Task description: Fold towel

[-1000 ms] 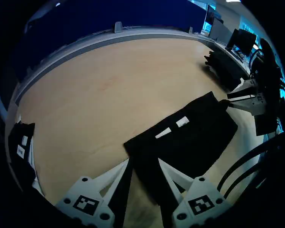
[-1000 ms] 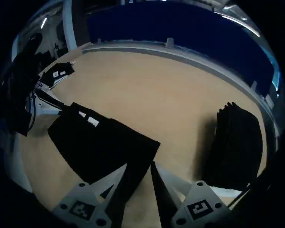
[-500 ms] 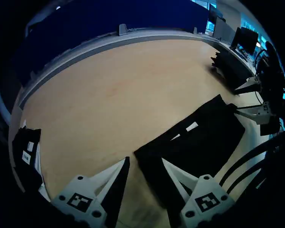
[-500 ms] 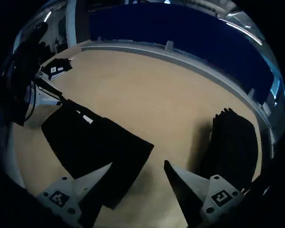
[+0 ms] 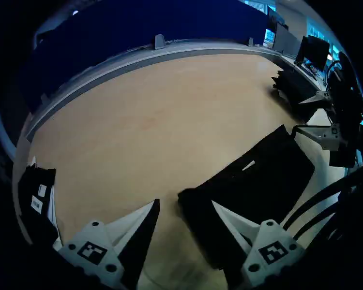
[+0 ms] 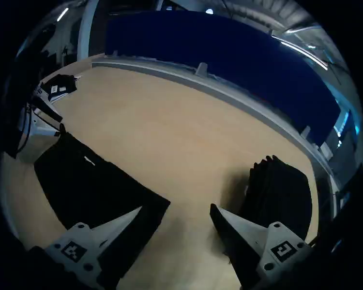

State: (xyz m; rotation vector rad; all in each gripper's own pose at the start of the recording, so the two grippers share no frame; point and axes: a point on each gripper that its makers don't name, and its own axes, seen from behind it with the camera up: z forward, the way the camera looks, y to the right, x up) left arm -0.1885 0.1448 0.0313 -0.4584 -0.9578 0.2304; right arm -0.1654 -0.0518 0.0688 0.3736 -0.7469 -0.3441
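left gripper [image 5: 184, 207], seen from its own camera: its two white fingers stand wide apart and grip nothing. the near corner of the black towel [image 5: 259, 181] lies on the table just ahead of them, partly under the finger on the view's right. right gripper [image 6: 175, 210], from its own camera: also spread wide and empty, held over the opposite end of the towel, whose edge runs beneath its left-hand finger.

the towel lies flat on the pale wooden table [image 5: 147, 121], between the two grippers, with a small white tag [image 5: 249, 165] showing near one edge. a stack of folded dark cloths [image 6: 278, 193] stands close to the right gripper's other finger. a smaller dark pile [image 5: 36, 193] with white labels sits at the table's edge, off to the left gripper's left. a blue partition [image 6: 220, 43] runs behind the table.

likely risks:
- the cloth is limp and looks layered, so a pinch at a corner could catch only the top layer and pull the fold open, or push a wrinkle along instead of lifting.
- if the two grippers bite at unequal depths or lift unevenly, the edges would land crooked.
- black cloth hides its own edges, which makes aiming harder.
- a wide swing on the right could knock the neighbouring stack.
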